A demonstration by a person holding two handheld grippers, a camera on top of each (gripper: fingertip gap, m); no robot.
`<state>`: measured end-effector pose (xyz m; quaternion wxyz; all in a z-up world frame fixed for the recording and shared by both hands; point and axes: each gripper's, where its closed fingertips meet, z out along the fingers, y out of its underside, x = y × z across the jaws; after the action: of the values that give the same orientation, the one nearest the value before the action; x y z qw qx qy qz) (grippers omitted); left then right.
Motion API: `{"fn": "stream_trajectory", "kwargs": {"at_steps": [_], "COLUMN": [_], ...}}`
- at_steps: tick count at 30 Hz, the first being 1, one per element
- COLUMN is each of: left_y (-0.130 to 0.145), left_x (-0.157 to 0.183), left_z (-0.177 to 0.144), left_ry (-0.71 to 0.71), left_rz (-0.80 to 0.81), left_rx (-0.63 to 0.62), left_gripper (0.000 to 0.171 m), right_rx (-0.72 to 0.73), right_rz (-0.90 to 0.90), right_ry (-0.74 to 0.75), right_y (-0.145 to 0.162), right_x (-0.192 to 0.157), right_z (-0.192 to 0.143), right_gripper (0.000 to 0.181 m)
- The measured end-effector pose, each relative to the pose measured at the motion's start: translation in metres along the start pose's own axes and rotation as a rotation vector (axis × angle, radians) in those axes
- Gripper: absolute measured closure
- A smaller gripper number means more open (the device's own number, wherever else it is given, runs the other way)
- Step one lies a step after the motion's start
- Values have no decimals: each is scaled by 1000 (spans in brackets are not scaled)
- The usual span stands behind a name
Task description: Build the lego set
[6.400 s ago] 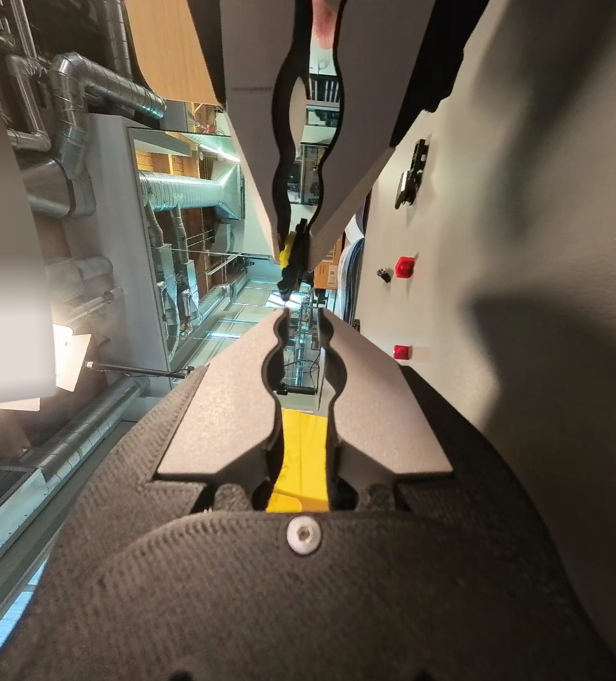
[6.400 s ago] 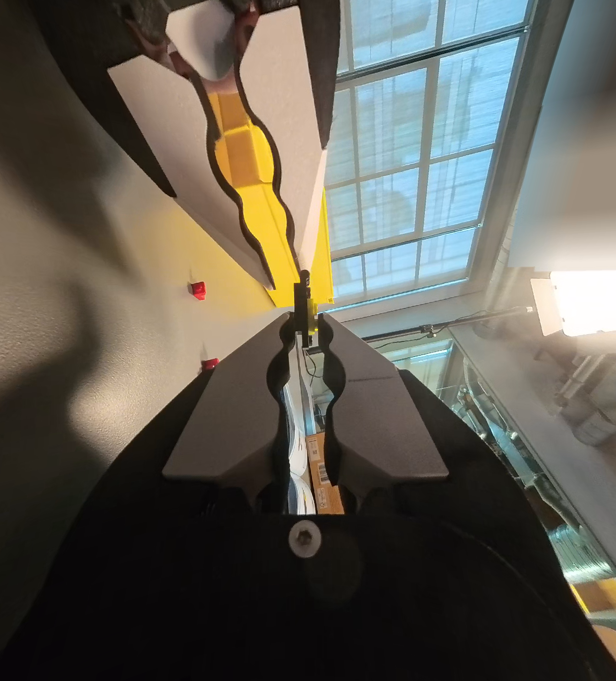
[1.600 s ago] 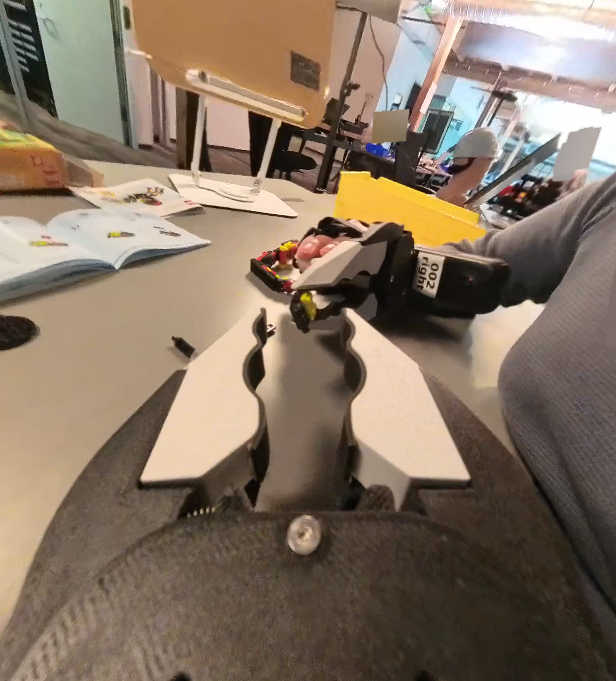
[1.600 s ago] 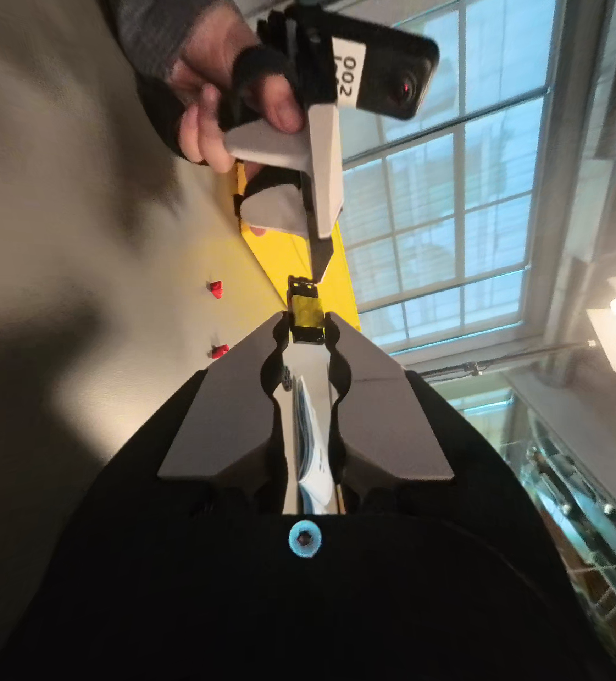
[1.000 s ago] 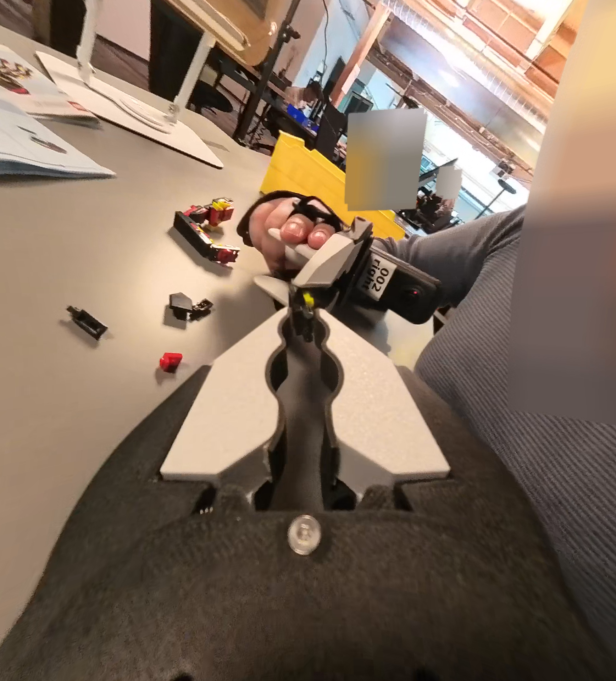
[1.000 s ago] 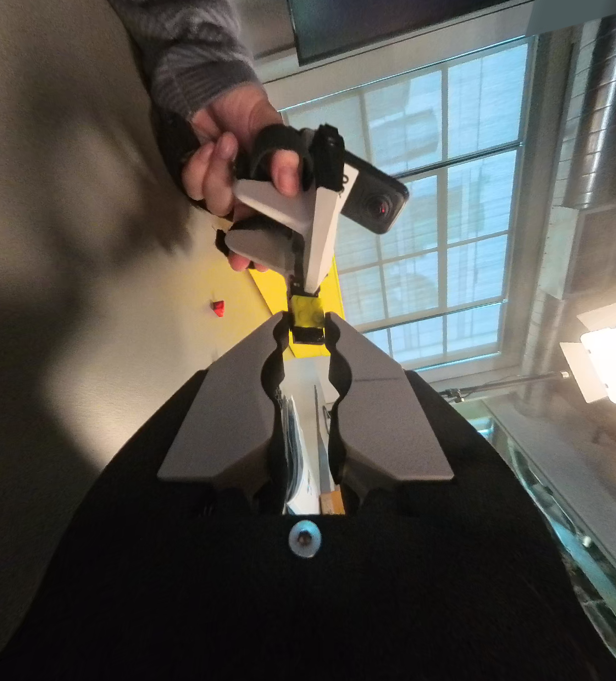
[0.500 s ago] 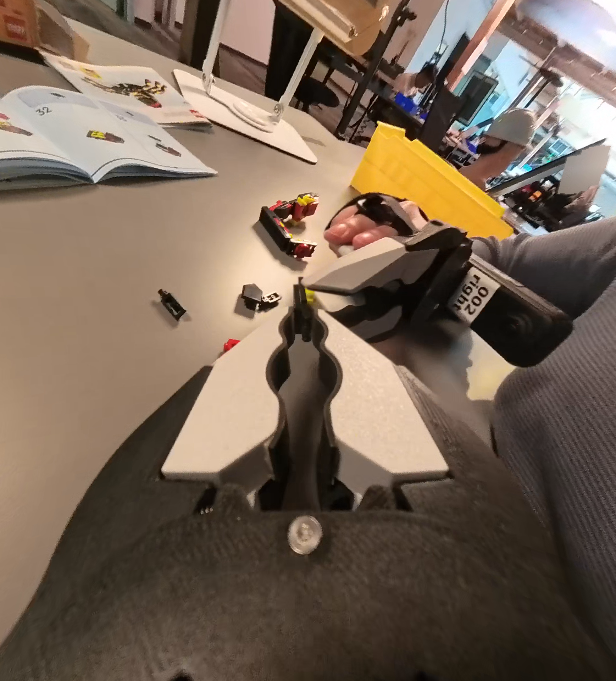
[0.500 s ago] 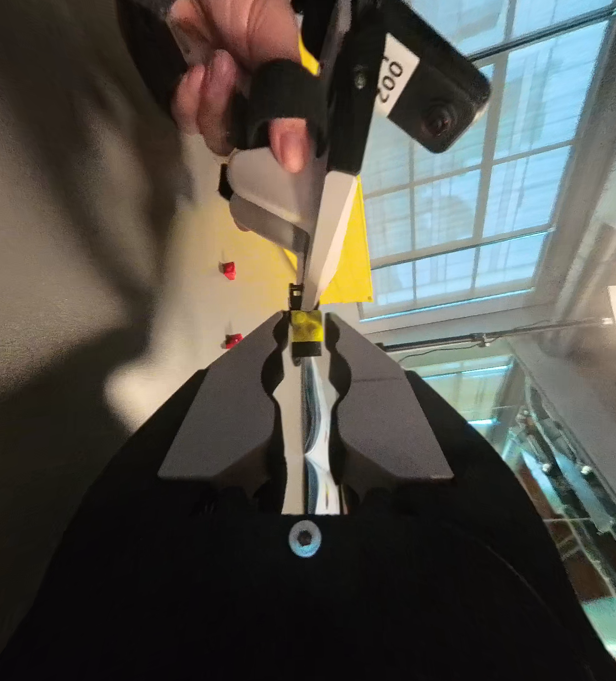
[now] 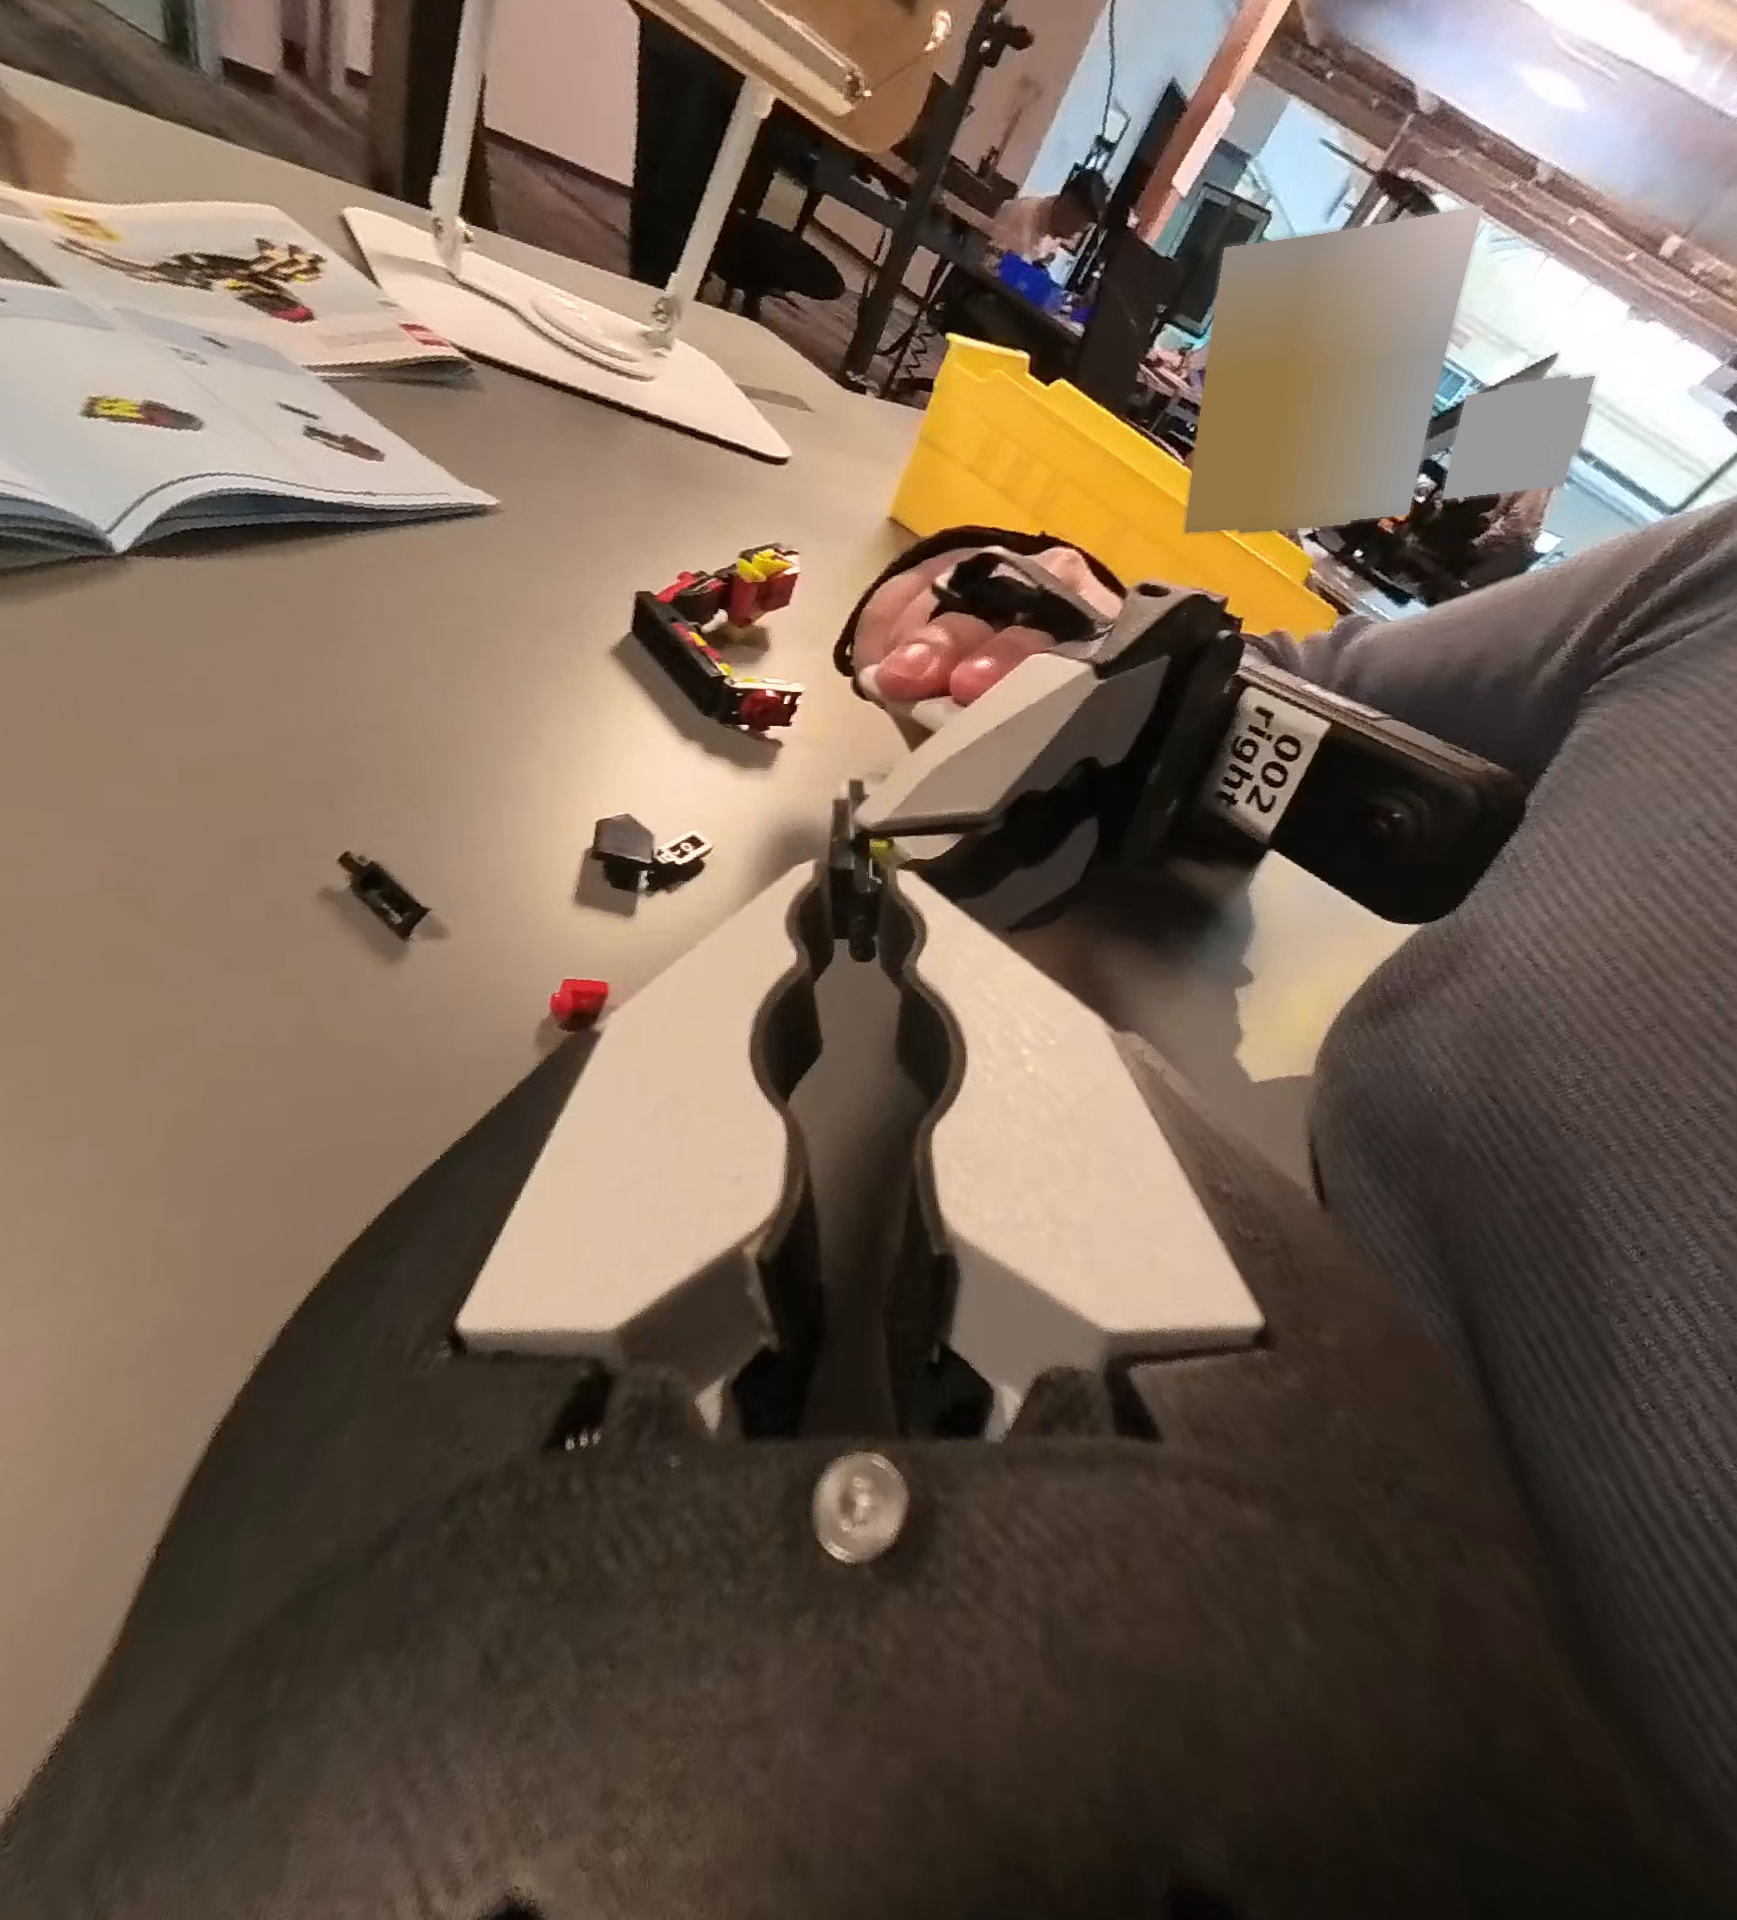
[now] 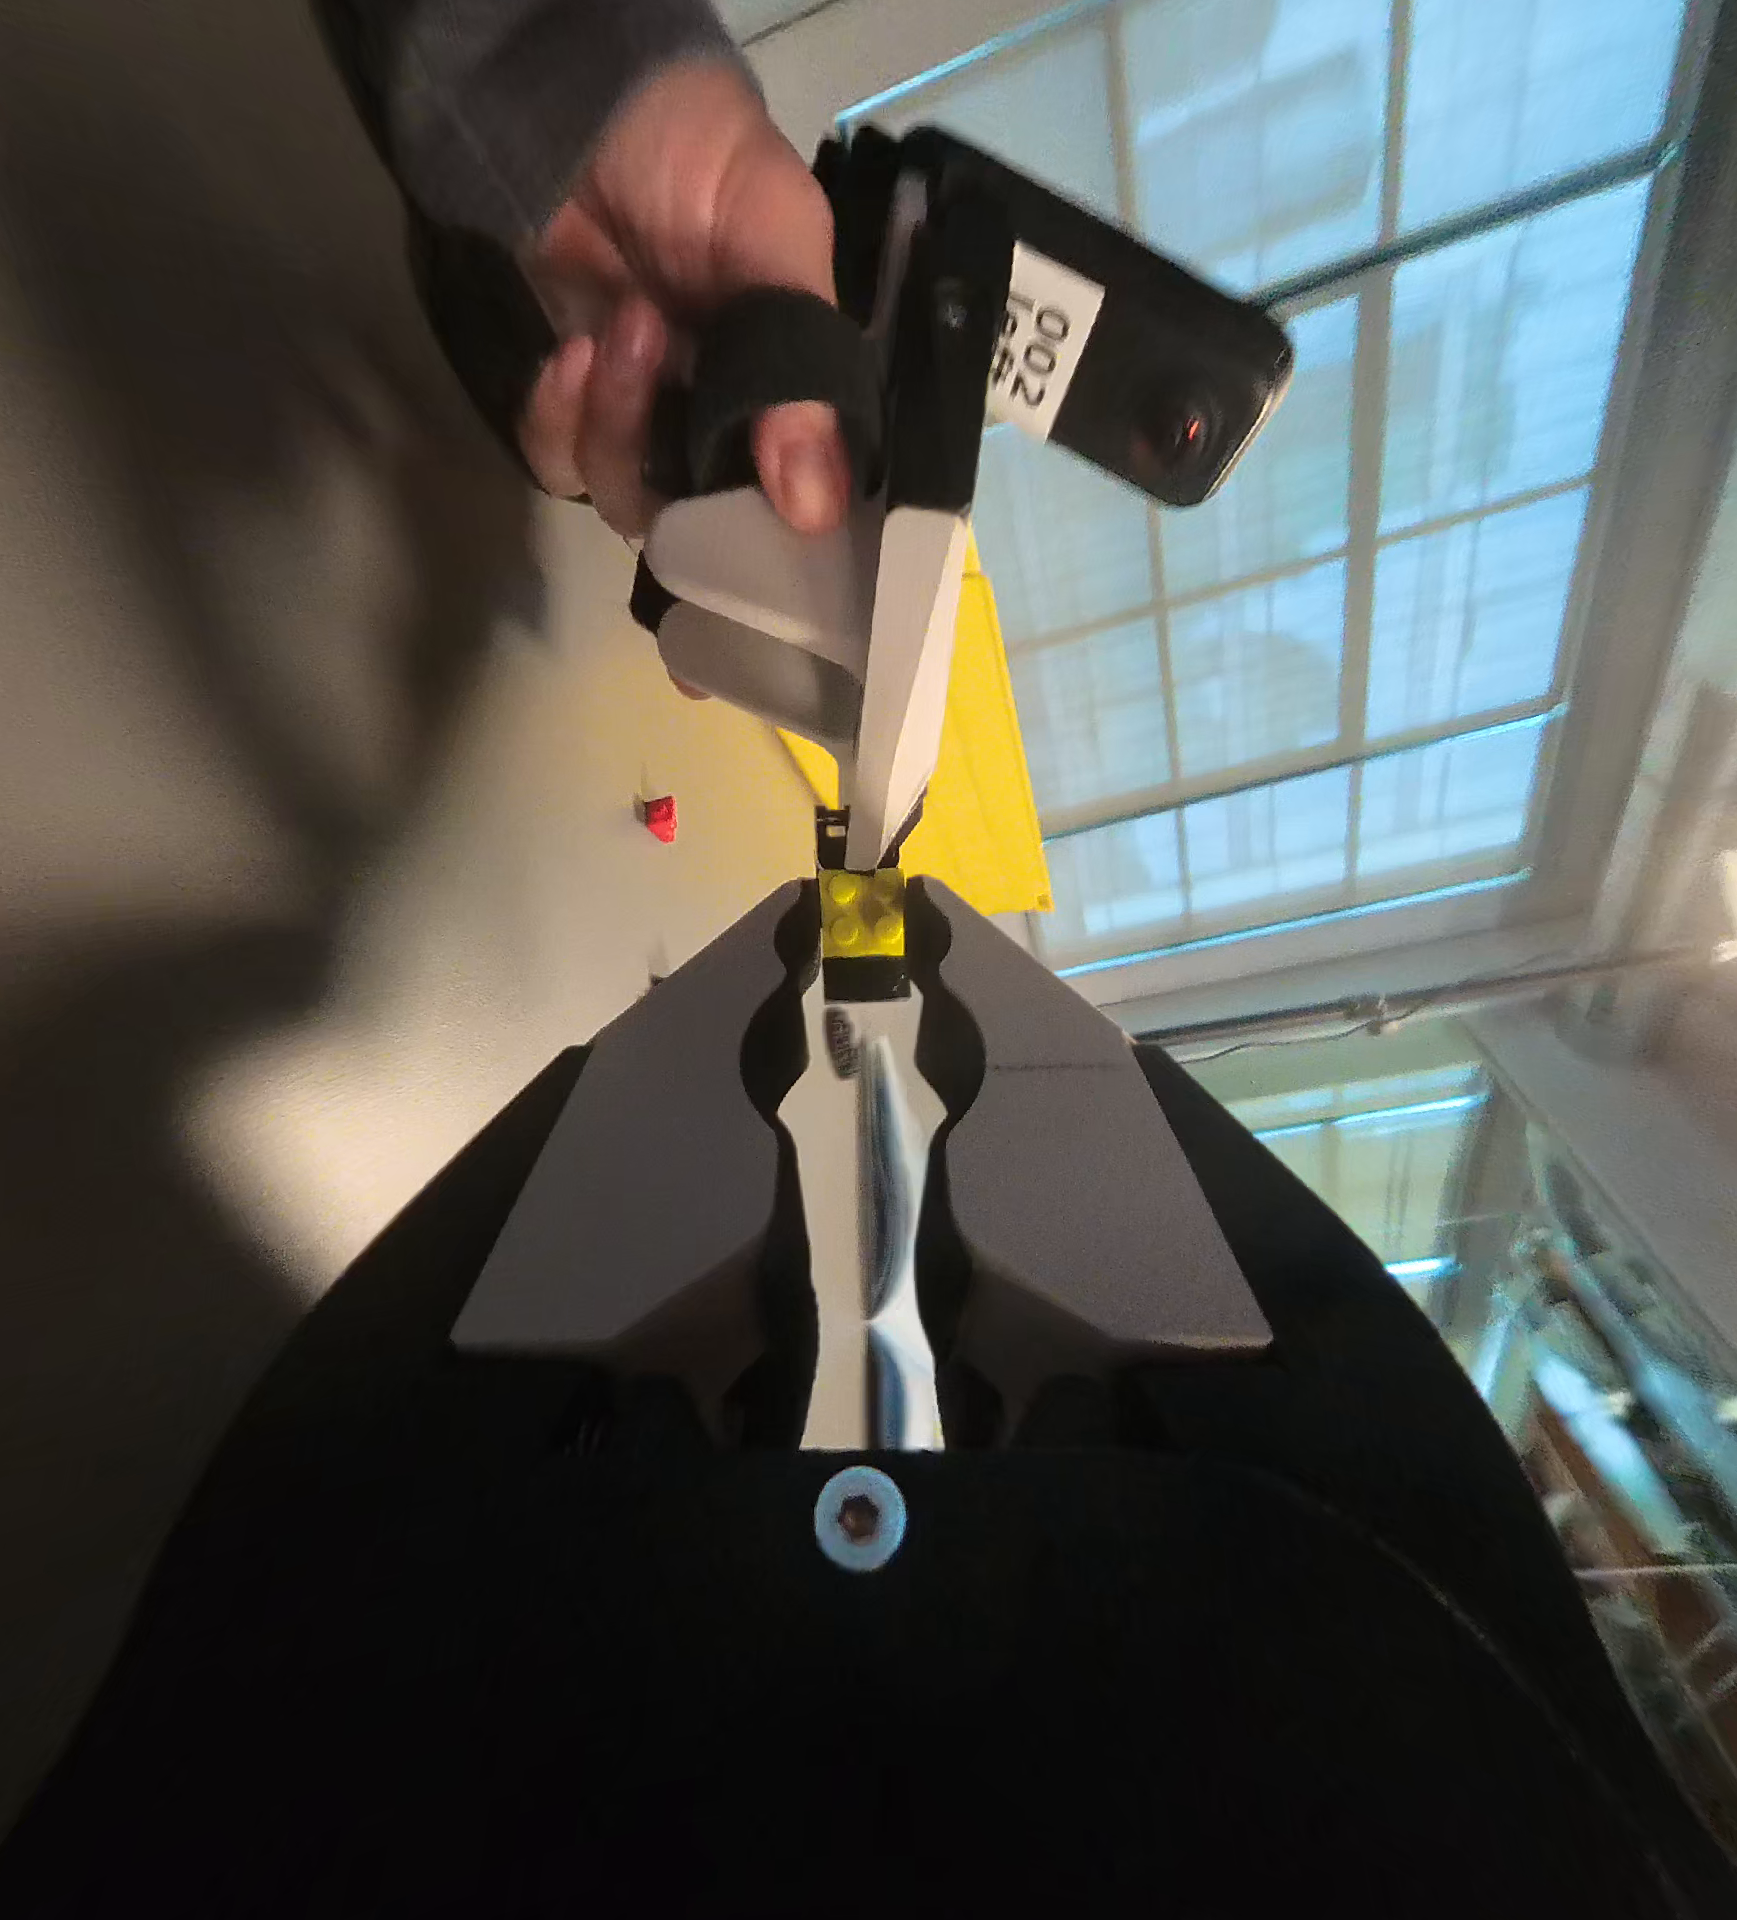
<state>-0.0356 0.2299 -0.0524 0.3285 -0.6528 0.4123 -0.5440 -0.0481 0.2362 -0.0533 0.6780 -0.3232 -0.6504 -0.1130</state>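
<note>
My left gripper (image 9: 856, 883) is shut on a thin black lego piece (image 9: 851, 868) at its fingertips. My right gripper (image 10: 862, 925) is shut on a small yellow and black brick assembly (image 10: 862, 930), studs facing the camera. The two grippers meet tip to tip above the grey table (image 9: 220, 727). The black piece (image 10: 829, 831) touches the far end of the yellow brick. In the left wrist view the right gripper (image 9: 885, 831) comes in from the right. In the right wrist view the left gripper (image 10: 864, 831) comes down from above, held by a hand (image 10: 677, 312).
A black, red and yellow sub-assembly (image 9: 718, 644) lies on the table beyond the grippers. Loose parts lie nearer: a black wedge (image 9: 625, 836), a small black piece (image 9: 386, 899), a red brick (image 9: 578, 1000). A yellow bin (image 9: 1051, 457), open instruction booklets (image 9: 116, 436) and a white lamp base (image 9: 583, 343) stand farther back. The grippers are tip to tip, or close to it.
My left gripper was open 1.6 s ago and has since shut on the black piece at the end of the right gripper's brick. Both grippers have stayed tip to tip while tilting slightly.
</note>
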Motion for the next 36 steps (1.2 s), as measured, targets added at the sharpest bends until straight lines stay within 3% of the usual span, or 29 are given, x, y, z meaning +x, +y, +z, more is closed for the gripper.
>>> {"fn": "stream_trajectory", "kwargs": {"at_steps": [7, 15, 24, 26, 29, 31, 34, 36], "left_y": [5, 8, 7, 6, 6, 7, 7, 6], "left_x": [5, 18, 18, 17, 12, 12, 16, 22], "left_z": [5, 5, 4, 4, 5, 5, 5, 4], "left_ry": [25, 138, 165, 162, 138, 141, 164, 198], "left_rz": [-9, -43, -90, -97, -123, -121, -112, -110], "left_rx": [-29, -46, -40, -35, -39, -46, -44, -37], "left_gripper": [164, 164, 164, 164, 165, 165, 164, 165], "right_rx": [-7, 130, 188, 173, 75, 45, 54, 85], "right_rz": [-291, 360, 804, 760, 307, 114, 54, 152], "right_ry": [64, -167, -371, -352, -201, -131, -92, -107], "right_y": [-3, -15, -16, -15, -10, -11, -15, -20], "right_x": [-4, -3, 0, 0, -3, -4, -2, 0], "right_z": [-8, -17, -18, -17, -15, -16, -19, -22], "right_gripper": [168, 168, 169, 169, 168, 168, 169, 169]}}
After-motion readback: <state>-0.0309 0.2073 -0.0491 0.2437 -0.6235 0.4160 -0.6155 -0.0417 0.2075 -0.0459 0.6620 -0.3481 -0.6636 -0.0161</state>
